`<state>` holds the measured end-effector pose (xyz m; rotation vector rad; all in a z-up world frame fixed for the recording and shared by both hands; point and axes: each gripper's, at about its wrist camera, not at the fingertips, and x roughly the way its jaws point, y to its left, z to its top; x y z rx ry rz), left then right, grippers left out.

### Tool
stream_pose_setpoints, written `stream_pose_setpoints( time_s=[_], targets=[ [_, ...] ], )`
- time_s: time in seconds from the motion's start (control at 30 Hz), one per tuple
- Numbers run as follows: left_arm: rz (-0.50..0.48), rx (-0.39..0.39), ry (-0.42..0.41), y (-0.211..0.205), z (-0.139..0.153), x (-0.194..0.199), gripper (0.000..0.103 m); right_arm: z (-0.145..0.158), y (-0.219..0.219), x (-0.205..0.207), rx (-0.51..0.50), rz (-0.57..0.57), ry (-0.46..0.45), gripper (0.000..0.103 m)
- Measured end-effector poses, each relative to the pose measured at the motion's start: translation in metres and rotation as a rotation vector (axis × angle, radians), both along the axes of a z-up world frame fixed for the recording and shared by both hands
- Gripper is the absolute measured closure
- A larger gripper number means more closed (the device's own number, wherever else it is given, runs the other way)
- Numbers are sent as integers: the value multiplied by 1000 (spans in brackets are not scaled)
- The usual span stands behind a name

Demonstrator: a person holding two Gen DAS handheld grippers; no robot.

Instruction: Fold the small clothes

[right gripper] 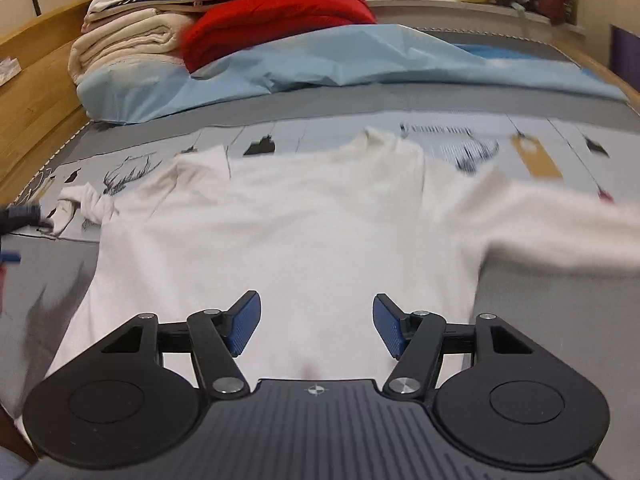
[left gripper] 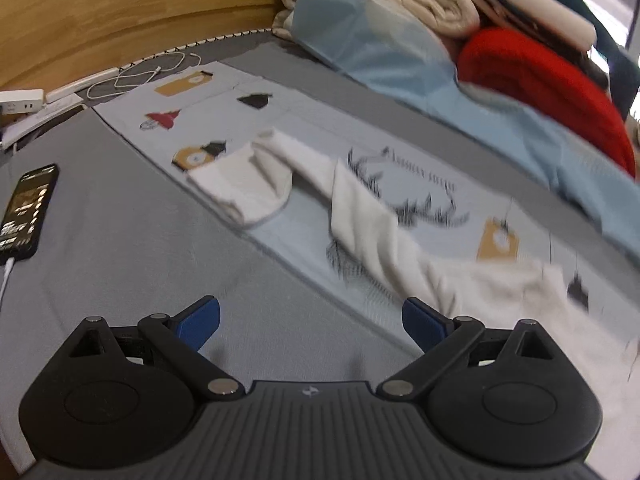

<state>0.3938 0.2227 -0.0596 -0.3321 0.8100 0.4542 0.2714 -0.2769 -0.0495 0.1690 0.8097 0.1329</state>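
Observation:
A small white long-sleeved top (right gripper: 288, 232) lies spread flat on a printed light-blue mat (right gripper: 452, 136) on the grey bed. Its right sleeve (right gripper: 560, 236) stretches out to the right and its left sleeve (right gripper: 80, 204) is bunched at the left. My right gripper (right gripper: 316, 326) is open and empty just above the top's lower hem. In the left wrist view the same top (left gripper: 480, 288) lies at the right with its sleeve (left gripper: 248, 184) reaching left along the mat (left gripper: 224, 120). My left gripper (left gripper: 312, 324) is open and empty over the grey sheet, beside the mat.
A pile of folded cream blankets (right gripper: 124, 44), a red blanket (right gripper: 280, 20) and a light-blue sheet (right gripper: 360, 60) lies behind the mat. A phone (left gripper: 28, 212) on a cable and a power strip (left gripper: 20, 100) lie at the left. A wooden bed frame (left gripper: 120, 12) runs along the side.

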Motion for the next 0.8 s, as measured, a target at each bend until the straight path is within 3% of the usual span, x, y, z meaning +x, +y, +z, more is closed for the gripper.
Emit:
stream_pose_setpoints(
  time_s=[0.2, 0.37, 0.5, 0.57, 0.6, 0.63, 0.67, 0.7, 0.73, 0.8],
  targets=[
    [-23, -66, -38, 40, 14, 75, 4, -38, 18, 2, -50, 22, 29, 39],
    [21, -106, 50, 63, 5, 154, 4, -58, 26, 17, -126, 66, 61, 39],
    [-4, -212, 131, 65, -22, 195, 4, -68, 25, 34, -58, 46, 131, 39],
    [-13, -188, 154, 61, -35, 208, 9, -72, 27, 37, -52, 55, 138, 39],
    [-11, -171, 156, 60, -39, 209, 26, -73, 29, 36, -75, 67, 129, 39],
    [-26, -168, 164, 59, -44, 208, 54, -74, 33, 35, -105, 86, 121, 39],
    [-52, -170, 185, 59, -50, 207, 67, -74, 36, 34, -126, 100, 116, 39],
    [-75, -153, 192, 60, -53, 203, 87, -74, 38, 33, -140, 110, 112, 39],
    [-95, -140, 183, 63, -52, 193, 93, -73, 38, 33, -146, 116, 112, 39],
    [-125, -229, 104, 79, -44, 165, 96, -72, 37, 34, -139, 118, 115, 39]
  ],
)
